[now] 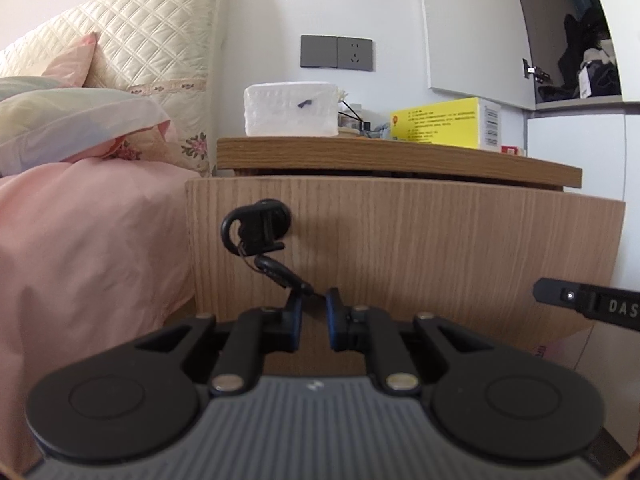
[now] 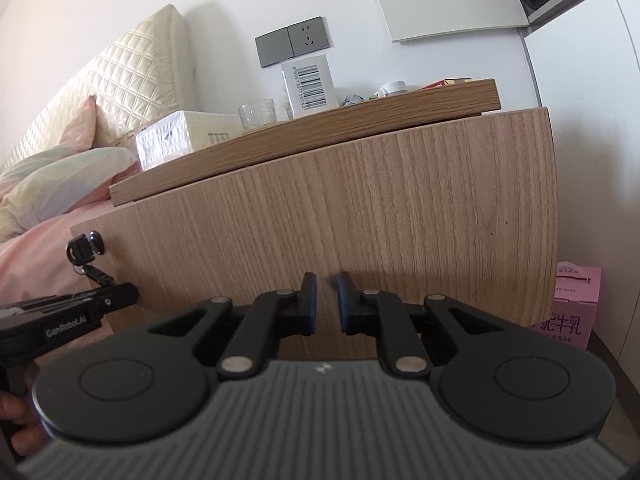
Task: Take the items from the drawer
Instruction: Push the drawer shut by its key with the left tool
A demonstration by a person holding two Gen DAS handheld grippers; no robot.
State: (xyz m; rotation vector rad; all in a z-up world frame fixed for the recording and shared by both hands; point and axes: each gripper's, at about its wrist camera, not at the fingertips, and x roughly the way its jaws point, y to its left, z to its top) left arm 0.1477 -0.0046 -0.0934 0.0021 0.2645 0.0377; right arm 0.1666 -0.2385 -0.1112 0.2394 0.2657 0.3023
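Note:
The bedside table's wooden drawer front (image 1: pixel 420 240) (image 2: pixel 340 208) stands slightly forward of the tabletop, with a dark gap above it. A black key (image 1: pixel 260 224) (image 2: pixel 86 248) sits in its lock at the left, and a second black key (image 1: pixel 280 272) hangs from it on a ring. My left gripper (image 1: pixel 313 300) is shut on the tip of the hanging key; in the right wrist view it (image 2: pixel 120 292) shows at the left edge. My right gripper (image 2: pixel 326 284) is close to the drawer front's lower middle, fingers drawn together with nothing between them. The drawer's contents are hidden.
On the tabletop (image 1: pixel 400 156) are a white tissue pack (image 1: pixel 290 108), a yellow box (image 1: pixel 444 122), a glass (image 2: pixel 258 114) and small items. A bed with pink cover (image 1: pixel 80 240) adjoins the left. A pink carton (image 2: pixel 572 308) stands on the floor at right. A hand (image 2: pixel 20 420) shows lower left.

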